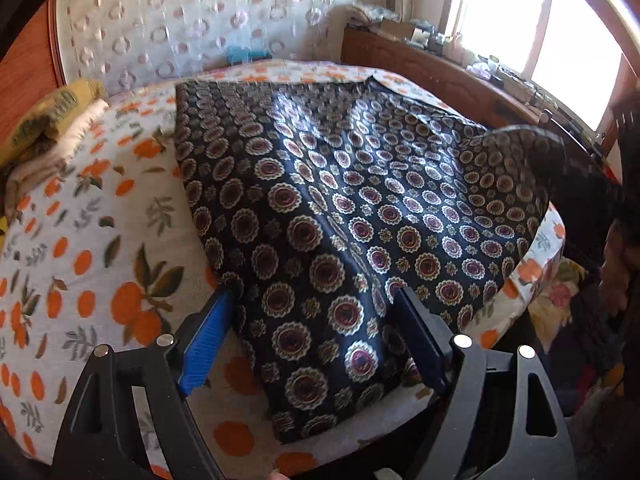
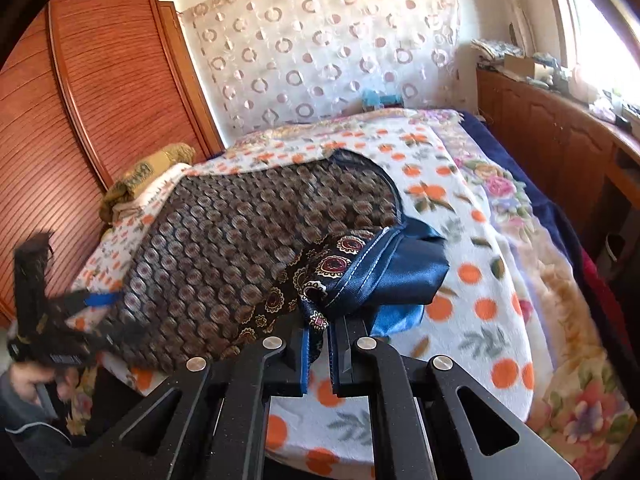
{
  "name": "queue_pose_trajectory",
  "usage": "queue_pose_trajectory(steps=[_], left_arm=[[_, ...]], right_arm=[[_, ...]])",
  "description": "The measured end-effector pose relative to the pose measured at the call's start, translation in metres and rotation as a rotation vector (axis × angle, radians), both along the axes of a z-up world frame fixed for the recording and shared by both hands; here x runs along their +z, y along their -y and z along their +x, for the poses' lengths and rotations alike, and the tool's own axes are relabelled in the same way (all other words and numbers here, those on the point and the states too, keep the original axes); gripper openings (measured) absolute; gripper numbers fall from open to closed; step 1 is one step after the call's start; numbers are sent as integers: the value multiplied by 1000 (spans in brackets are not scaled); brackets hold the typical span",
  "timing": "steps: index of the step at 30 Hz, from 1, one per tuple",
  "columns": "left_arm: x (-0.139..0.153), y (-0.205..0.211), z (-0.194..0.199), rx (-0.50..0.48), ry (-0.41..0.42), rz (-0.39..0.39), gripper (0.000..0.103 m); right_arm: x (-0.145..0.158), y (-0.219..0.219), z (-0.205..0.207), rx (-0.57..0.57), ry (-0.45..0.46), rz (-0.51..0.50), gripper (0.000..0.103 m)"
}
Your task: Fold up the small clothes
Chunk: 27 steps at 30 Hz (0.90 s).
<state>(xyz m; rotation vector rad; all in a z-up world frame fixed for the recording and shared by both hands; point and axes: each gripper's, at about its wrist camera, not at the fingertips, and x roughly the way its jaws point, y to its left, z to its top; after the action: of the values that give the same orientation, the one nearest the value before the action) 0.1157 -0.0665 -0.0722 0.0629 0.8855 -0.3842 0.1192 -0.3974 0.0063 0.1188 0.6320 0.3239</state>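
Observation:
A dark blue garment with round medallion prints (image 1: pixel 340 208) lies spread over the bed's orange-print blanket (image 1: pixel 100 240). My left gripper (image 1: pixel 316 296) is open, its blue-padded fingers (image 1: pixel 208 340) straddling the garment's near edge. In the right wrist view, my right gripper (image 2: pixel 320 344) is shut on a corner of the garment (image 2: pixel 320 276), lifting it so the plain blue satin lining (image 2: pixel 404 276) shows. The rest of the garment (image 2: pixel 240 232) lies flat to the left, blurred. The left gripper (image 2: pixel 68 312) shows blurred at the far left.
A yellow and cream pile of folded cloth (image 1: pixel 52 124) sits at the bed's far left. A wooden wardrobe (image 2: pixel 100 100) stands left. A wooden cabinet (image 2: pixel 560 140) with clutter runs under the window on the right. A floral blanket (image 2: pixel 580 380) hangs off the bed.

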Motion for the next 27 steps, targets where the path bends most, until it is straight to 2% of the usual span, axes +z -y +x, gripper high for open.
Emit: queue_pose_trajectory(steps=[3,5,10,14,18,21,23,26,27], left_arm=[[3,-14,-4,18,-20,-66,82],[8,-26,-7,43,-17,-82,82],[28,-72,-18,139,22,-104,82],[44,-122,-31,244,54,-114,82],[50,-158,-40,327,73,-115,82],[52,-175,-44,367,76,-120,82],[52,-180,-45,377,79,-125,82],[53,-178,-43,371,83,-134,82],[53,-176,-42,367,84,-136,82]], right_arm=[[17,-18,5,56,35,2,6],[30,-38,8,113,71,2,6],[55,-120,6,317,132,1,6],[42,-185,-8,508,93,-1,6],[6,-229,-15,638,-31,-19,6],[-13,-240,-13,639,-83,-60,7],[-13,-237,-9,626,-89,-62,7],[-1,-238,-4,618,-82,-65,15],[2,-236,-9,609,-67,-77,21]])
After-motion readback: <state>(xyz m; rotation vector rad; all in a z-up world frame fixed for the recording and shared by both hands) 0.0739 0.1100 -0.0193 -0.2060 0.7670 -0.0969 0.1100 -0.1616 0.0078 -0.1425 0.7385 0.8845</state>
